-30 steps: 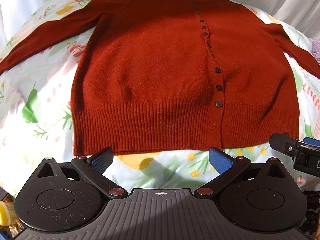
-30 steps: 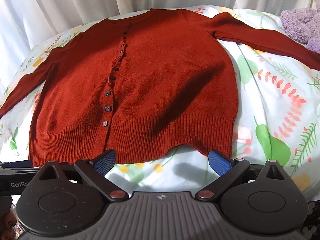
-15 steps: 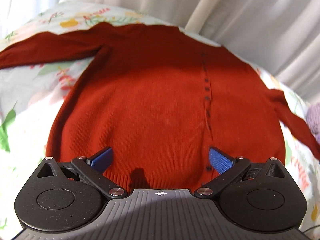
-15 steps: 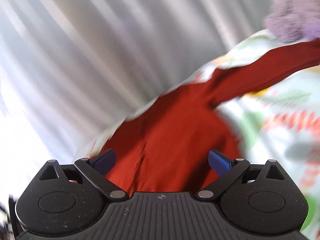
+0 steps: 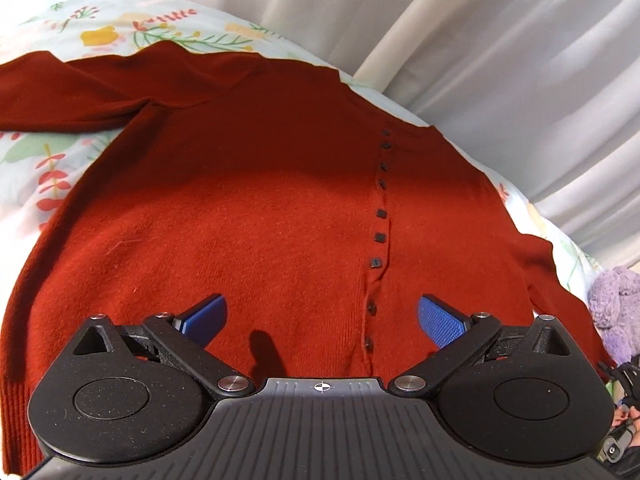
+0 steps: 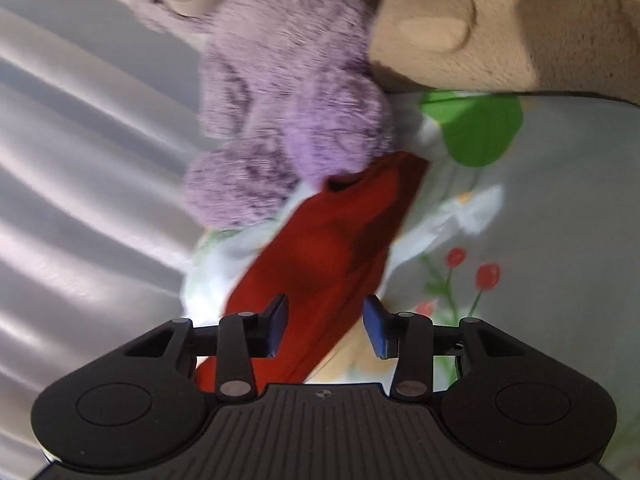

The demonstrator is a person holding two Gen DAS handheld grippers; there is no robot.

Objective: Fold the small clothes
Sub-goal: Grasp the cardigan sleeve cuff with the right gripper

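Observation:
A rust-red buttoned cardigan (image 5: 248, 216) lies flat on a floral bedsheet (image 5: 52, 160), sleeves spread out. My left gripper (image 5: 320, 318) is wide open and empty, hovering over the cardigan's lower body beside the button line. In the right wrist view one red sleeve (image 6: 332, 248) runs up to its cuff against a purple plush toy. My right gripper (image 6: 325, 326) is open, partly narrowed, with its blue pads either side of the sleeve, not gripping it.
White curtains (image 5: 500, 40) hang behind the bed. A purple plush toy (image 6: 288, 92) and a beige plush (image 6: 500, 24) sit at the sleeve's end; the purple toy also shows at the right edge (image 5: 616, 308). The sheet (image 6: 540, 220) extends to the right.
The left gripper moved forward over the cardigan's body. The right gripper swung right to the far sleeve near the plush toys and narrowed its jaws around it.

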